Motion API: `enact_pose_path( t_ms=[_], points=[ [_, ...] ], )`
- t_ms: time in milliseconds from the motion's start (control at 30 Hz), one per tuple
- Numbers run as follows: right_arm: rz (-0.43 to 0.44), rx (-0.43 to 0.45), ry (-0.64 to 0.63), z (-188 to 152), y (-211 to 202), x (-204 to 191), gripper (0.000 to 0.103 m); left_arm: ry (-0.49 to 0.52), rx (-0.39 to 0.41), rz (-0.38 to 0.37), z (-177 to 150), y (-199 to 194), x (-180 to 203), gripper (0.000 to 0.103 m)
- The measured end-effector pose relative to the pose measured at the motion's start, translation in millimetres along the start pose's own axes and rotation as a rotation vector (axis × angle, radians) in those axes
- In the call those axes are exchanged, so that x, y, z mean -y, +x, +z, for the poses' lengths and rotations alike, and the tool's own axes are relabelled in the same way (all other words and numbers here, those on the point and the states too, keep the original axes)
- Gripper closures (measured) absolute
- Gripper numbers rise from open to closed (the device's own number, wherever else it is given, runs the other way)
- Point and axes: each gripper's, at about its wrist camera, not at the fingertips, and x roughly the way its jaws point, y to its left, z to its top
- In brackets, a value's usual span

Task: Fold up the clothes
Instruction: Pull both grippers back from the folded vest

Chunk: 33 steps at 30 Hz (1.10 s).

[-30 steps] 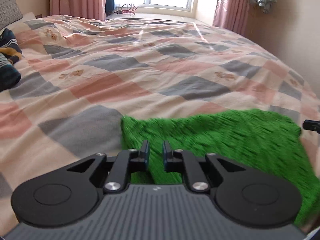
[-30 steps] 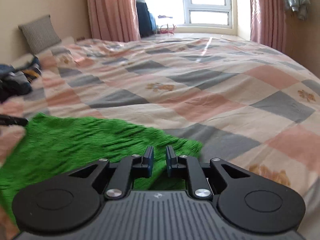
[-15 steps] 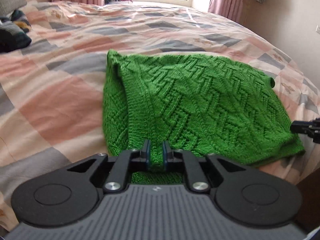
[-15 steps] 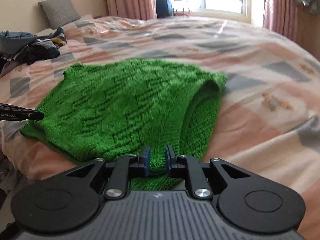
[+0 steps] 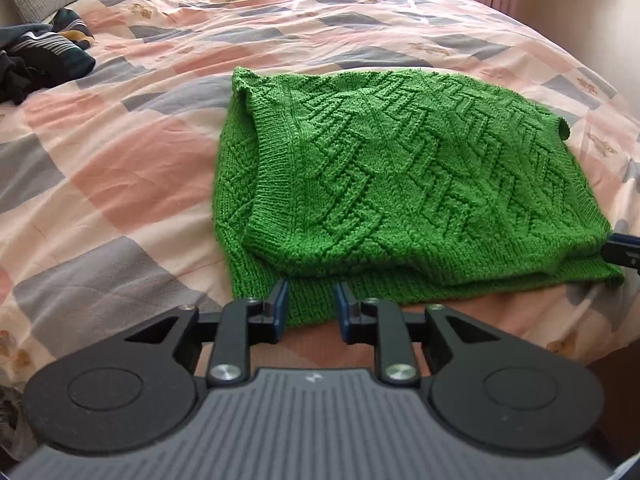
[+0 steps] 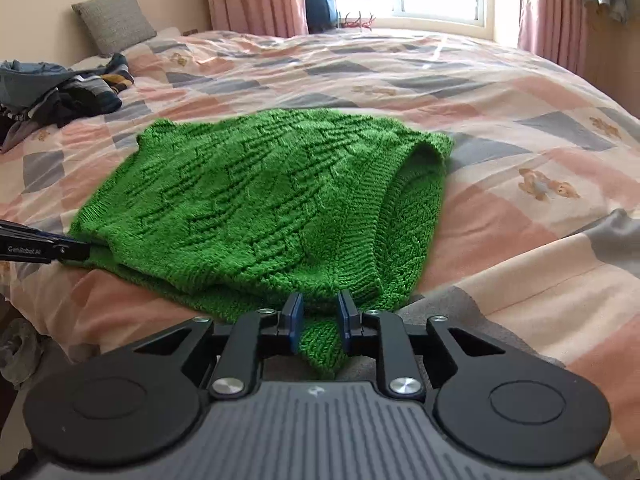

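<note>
Left wrist: my left gripper [image 5: 310, 304] has just been opening, jaws now standing apart around the green sweater [image 5: 400, 184] hem (clamped a moment ago), sweater lying on the checked quilt [image 5: 120, 168] | Right wrist: my right gripper [image 6: 319, 318] likewise parting, hem loose between; dark clothes pile [image 6: 68, 92] lying far left.

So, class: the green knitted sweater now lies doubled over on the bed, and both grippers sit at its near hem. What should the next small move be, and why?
Probably draw both grippers back off the hem. The green sweater already rests folded on the bedspread, and the left gripper and right gripper have just been opening, pads apart, knit slack between them.
</note>
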Motion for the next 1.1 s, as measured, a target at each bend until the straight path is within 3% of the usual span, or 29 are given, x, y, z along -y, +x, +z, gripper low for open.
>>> enact_pose_path(
  t_ms=[67,300,400,467,533,633,1100],
  points=[
    [-0.001,0.011,0.008,-1,-7,-1,0.070,0.008,0.004,0.011,-1,-6,3,0.076],
    [-0.011,0.006,0.028,-9,-19,-9,0.060,0.025,0.016,0.024,-8,-30,14,0.062],
    [-0.022,0.006,0.031,-10,-27,-15,0.045,0.028,0.027,0.040,-10,-42,18,0.057],
    [-0.032,0.009,0.031,-10,-34,-18,0.027,0.029,0.037,0.047,-11,-51,21,0.051],
    [-0.038,0.014,0.026,-10,-41,-22,0.020,0.031,0.048,0.053,-12,-59,23,0.041],
    [-0.046,0.028,0.016,-11,-48,-26,0.010,0.050,0.073,0.058,-14,-69,29,0.038],
    [-0.062,0.007,0.038,-21,-47,-19,0.004,0.074,0.042,0.053,-17,-66,42,0.025]
  ],
)
